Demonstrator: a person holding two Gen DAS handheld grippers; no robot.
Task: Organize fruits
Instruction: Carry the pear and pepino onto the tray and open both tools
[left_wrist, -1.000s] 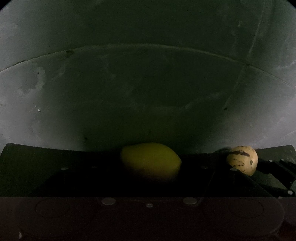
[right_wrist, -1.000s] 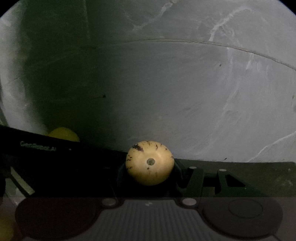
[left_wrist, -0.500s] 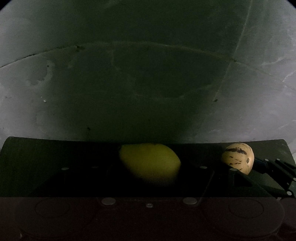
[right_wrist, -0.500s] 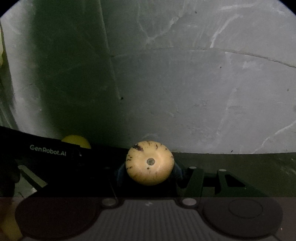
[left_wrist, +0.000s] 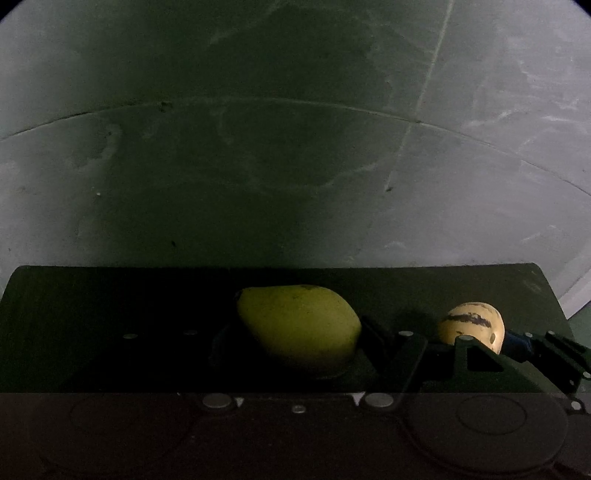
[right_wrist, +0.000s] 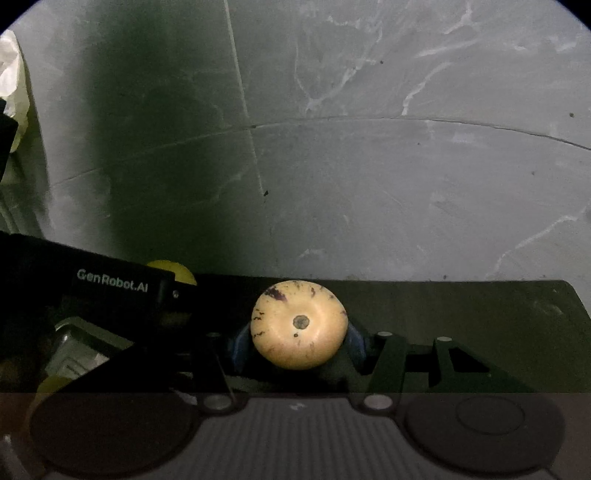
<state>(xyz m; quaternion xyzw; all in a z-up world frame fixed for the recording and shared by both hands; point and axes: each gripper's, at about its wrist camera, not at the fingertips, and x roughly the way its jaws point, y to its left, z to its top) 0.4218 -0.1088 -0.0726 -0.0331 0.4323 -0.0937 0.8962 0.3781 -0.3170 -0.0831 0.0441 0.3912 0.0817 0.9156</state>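
Observation:
A yellow-green mango (left_wrist: 299, 325) fills the space between the fingers of my left gripper (left_wrist: 295, 332), which is shut on it. To its right in the left wrist view, the pale yellow melon (left_wrist: 474, 326) with dark purple streaks shows in the other gripper. In the right wrist view that melon (right_wrist: 299, 328) faces me end-on, and my right gripper (right_wrist: 299, 339) is shut on it between blue pads. The mango (right_wrist: 173, 271) peeks out at the left behind the black body of the left gripper (right_wrist: 92, 284). Both fruits are held above a grey floor.
Grey stone floor tiles (left_wrist: 295, 166) with thin joints fill both views; a dark shadow lies over their middle. Something white and crumpled (right_wrist: 13, 85) sits at the far left edge of the right wrist view.
Both grippers keep their hold on their fruit. The floor joints have drifted in both views, so both grippers have moved over the floor; the white thing has come into the right view.

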